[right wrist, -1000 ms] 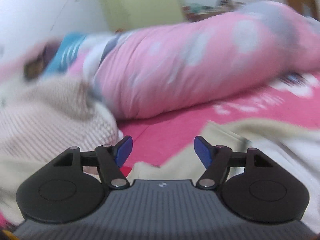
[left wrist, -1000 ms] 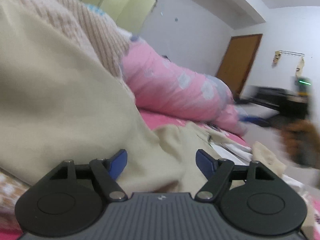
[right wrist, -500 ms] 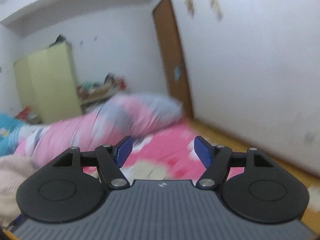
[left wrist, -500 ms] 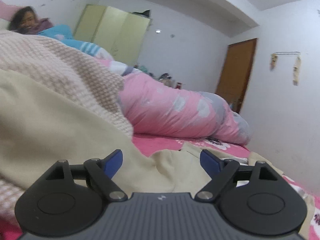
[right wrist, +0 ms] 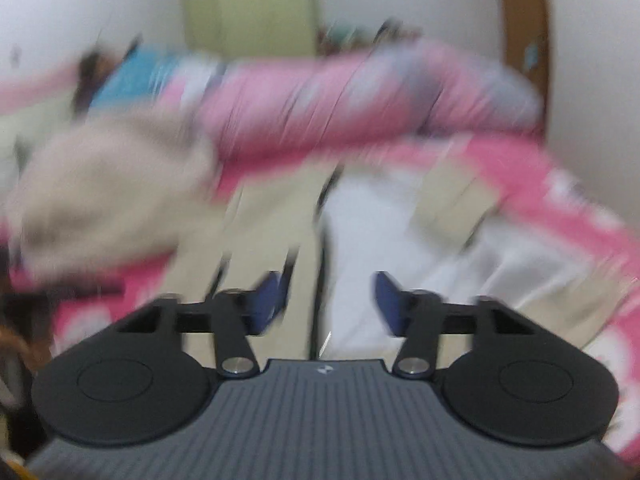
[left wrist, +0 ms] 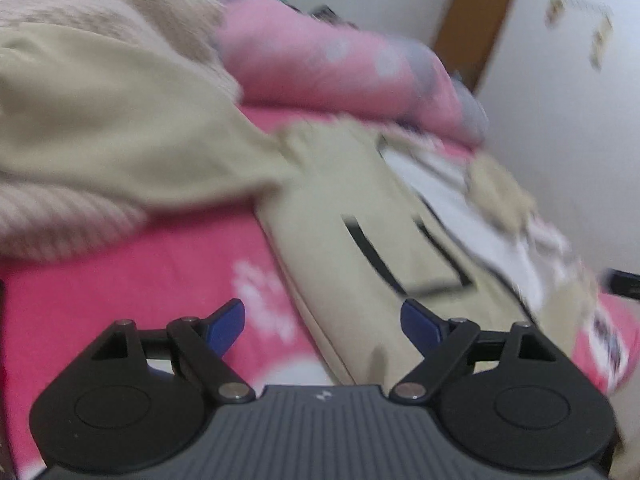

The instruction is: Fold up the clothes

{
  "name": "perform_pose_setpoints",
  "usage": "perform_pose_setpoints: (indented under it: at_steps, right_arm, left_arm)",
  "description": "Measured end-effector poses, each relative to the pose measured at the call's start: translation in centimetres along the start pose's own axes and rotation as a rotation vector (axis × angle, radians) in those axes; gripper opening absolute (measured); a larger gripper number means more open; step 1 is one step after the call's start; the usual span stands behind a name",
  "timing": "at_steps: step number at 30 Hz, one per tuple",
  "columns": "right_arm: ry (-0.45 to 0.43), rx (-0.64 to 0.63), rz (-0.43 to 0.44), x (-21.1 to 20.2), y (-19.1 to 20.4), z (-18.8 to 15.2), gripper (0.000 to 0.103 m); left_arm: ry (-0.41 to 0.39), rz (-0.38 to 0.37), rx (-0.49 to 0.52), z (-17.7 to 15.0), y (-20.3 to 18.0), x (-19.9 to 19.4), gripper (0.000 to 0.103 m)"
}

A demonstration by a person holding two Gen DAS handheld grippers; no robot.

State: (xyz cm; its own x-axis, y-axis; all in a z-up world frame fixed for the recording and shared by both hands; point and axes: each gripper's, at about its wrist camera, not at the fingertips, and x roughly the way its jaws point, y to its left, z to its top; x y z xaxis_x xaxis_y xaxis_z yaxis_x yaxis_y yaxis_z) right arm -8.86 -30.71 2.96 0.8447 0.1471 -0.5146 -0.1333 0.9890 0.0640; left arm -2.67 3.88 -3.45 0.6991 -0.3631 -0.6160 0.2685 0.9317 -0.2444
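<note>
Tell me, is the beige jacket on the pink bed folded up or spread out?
Spread out, not folded. The beige jacket lies long and flat across the pink bed, its white lining showing, beside a heaped pile of clothes.

Before you the garment (left wrist: 360, 216) lies spread on the bed (left wrist: 140, 280); a knit heap (left wrist: 80, 92) sits to its left, a rolled quilt (left wrist: 340, 64) behind both (a door (left wrist: 476, 20) beyond).

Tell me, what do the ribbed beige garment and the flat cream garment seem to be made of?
Ribbed beige garment: probably chunky knit wool or acrylic, matte; raised ribs show. Flat cream garment: probably smooth woven cotton, matte; blur hides its weave.
</note>
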Motion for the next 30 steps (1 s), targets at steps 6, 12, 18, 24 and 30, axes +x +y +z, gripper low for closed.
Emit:
perform_pose_setpoints:
  at_steps: [6,12,18,24,30]
  right_arm:
    - [0.128,-0.032,-0.005,6.2,1.4,-7.5,0.034]
    - [0.000,-0.008,-0.026,5.2,1.5,-9.3,0.036]
    - [-0.039,0.008,-0.043,5.4,2.6,-9.6,0.037]
    - [-0.033,0.009,-0.059,5.4,3.1,-9.6,0.039]
    - [-0.033,0.031,-0.049,5.5,3.0,-9.6,0.042]
  left_arm:
    - [0.033,0.059,0.124,-3.4,-2.7,1.2,0.089]
    - [0.026,0.103,0.142,-4.4,-3.4,1.8,0.099]
    - [0.036,0.157,0.123,-4.2,-4.4,2.2,0.103]
    - [0.054,0.185,0.126,-3.8,-4.8,2.1,0.103]
    - [0.038,0.253,0.188,-3.2,-6.0,1.5,0.103]
